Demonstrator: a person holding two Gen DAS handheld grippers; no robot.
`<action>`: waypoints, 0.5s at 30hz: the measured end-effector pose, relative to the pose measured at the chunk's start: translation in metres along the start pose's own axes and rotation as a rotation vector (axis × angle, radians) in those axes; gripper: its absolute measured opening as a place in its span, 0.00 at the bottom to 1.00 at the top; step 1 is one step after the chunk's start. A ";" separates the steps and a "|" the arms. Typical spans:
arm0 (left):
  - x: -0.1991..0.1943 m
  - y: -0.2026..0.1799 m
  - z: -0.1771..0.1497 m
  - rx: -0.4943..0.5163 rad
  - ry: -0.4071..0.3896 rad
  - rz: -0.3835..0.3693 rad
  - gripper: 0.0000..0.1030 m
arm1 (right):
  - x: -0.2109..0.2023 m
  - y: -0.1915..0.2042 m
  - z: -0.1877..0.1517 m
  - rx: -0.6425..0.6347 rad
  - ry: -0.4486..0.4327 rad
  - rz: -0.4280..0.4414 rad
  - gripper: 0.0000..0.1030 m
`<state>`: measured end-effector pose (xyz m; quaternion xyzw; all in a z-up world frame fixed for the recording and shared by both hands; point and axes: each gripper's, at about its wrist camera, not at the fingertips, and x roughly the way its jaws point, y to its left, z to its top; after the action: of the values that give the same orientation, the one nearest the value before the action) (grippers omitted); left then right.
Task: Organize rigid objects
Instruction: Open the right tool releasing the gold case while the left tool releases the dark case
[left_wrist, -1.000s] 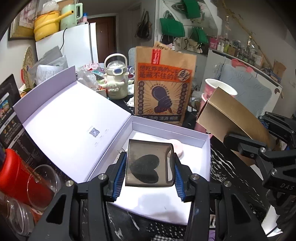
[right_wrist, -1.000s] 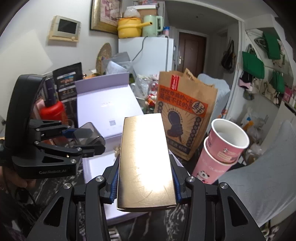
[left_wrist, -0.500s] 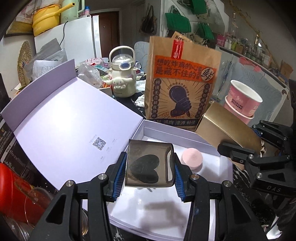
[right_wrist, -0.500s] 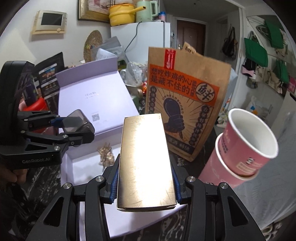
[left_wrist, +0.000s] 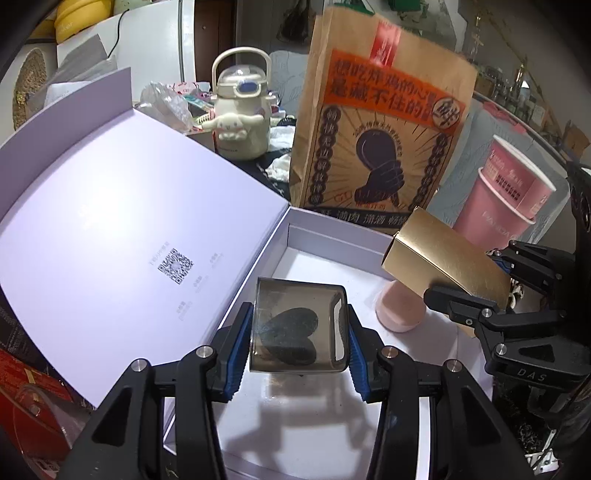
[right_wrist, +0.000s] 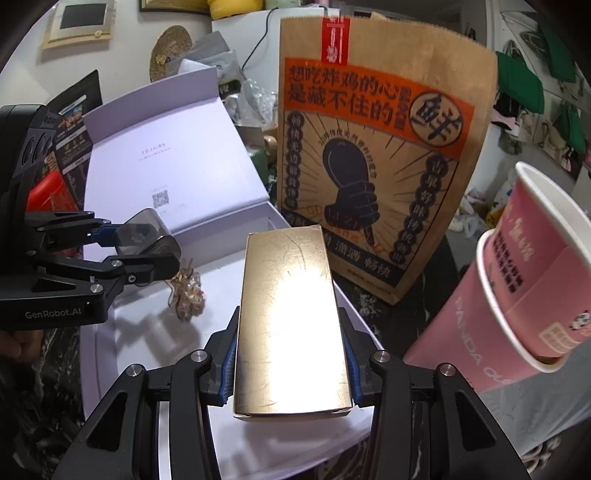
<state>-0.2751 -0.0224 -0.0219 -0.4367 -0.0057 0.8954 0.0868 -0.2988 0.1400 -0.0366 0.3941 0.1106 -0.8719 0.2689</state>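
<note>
Our left tongs (left_wrist: 300, 332) are clamped on the smoky clear case (left_wrist: 298, 328) with its dark heart, hanging over the white box (left_wrist: 332, 236) near its hinge edge. Our right tongs (right_wrist: 291, 354) pinch the gold carton (right_wrist: 290, 325) by its long sides, above the box's right edge. Inside the box we see a pink round puff (left_wrist: 399, 310) and a small golden trinket (right_wrist: 186, 291). Behind the box's far edge stand a brown paper bag (right_wrist: 373, 147) and stacked pink cups (right_wrist: 517, 295).
</note>
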 end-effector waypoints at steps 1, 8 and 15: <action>0.003 0.000 -0.001 0.000 0.007 0.000 0.45 | 0.002 0.000 0.000 -0.001 0.006 0.001 0.43; 0.018 0.004 -0.003 -0.007 0.046 0.005 0.45 | 0.018 0.002 -0.004 -0.008 0.030 -0.015 0.43; 0.025 0.008 -0.005 -0.017 0.055 0.003 0.44 | 0.027 0.002 -0.008 -0.011 0.050 -0.023 0.44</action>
<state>-0.2875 -0.0264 -0.0450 -0.4619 -0.0101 0.8831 0.0817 -0.3075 0.1316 -0.0623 0.4128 0.1265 -0.8642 0.2581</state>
